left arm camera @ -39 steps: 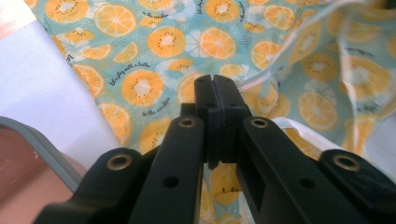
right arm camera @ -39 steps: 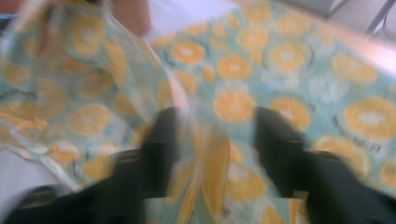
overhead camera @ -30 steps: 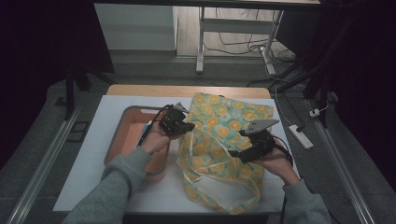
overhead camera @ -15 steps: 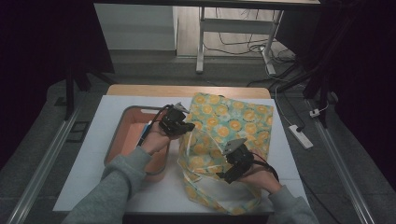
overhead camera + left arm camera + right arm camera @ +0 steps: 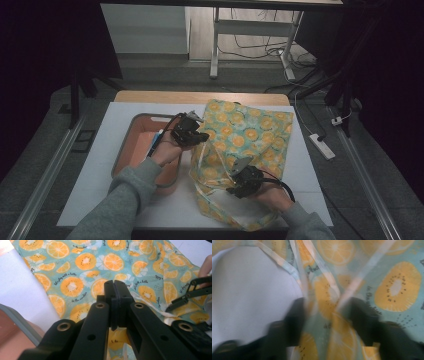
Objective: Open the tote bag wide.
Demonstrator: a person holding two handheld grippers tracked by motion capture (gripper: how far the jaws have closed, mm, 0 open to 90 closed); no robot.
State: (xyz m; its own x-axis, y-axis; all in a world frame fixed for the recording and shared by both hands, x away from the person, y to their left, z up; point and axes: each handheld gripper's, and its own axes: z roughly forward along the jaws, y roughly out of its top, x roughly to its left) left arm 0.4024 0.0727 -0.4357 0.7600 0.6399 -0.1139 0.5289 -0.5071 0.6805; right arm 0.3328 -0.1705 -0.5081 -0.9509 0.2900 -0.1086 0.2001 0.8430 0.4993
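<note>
A cloth bag printed with orange and kiwi slices lies on the white table. My left gripper is at the bag's left edge, lifted slightly. Its jaws are pressed together, with printed cloth showing under them. My right gripper hovers low over the bag's front part near the pale straps. In the blurred right gripper view it is open, with a strap and the print between and beyond its jaws.
An orange tray with a grey rim sits left of the bag under my left forearm, with a blue item inside. A power strip lies on the floor to the right. A desk frame stands beyond the table.
My right gripper has moved from the bag's right side leftward and toward the person, down over the strap end. The left gripper has stayed at the bag's left edge.
</note>
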